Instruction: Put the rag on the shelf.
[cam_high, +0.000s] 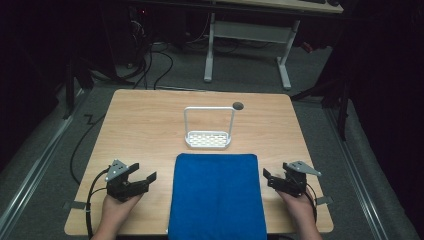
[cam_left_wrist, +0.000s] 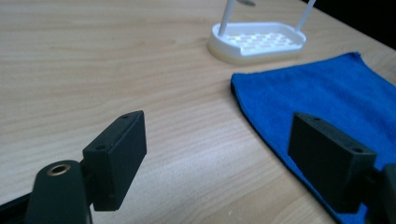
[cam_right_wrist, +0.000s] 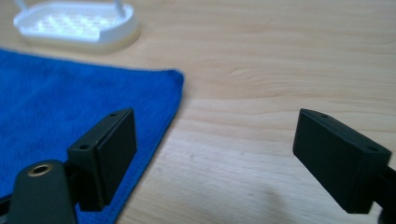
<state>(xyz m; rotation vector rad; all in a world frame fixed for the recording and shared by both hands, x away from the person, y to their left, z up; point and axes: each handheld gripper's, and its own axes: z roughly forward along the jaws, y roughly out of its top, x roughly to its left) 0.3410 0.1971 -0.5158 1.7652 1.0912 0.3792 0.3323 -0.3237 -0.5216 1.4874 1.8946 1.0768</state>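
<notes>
In the high view, the blue towel (cam_high: 217, 195) lies flat in the lower middle of the frame on the wooden table (cam_high: 145, 125), with the white rack (cam_high: 208, 131) just above it, near but apart. The left gripper (cam_high: 142, 175) is at the lower left beside the towel, its jaws wide apart and holding nothing. The right gripper (cam_high: 275, 176) is at the lower right, just beside the towel's edge, jaws also spread and empty.
</notes>
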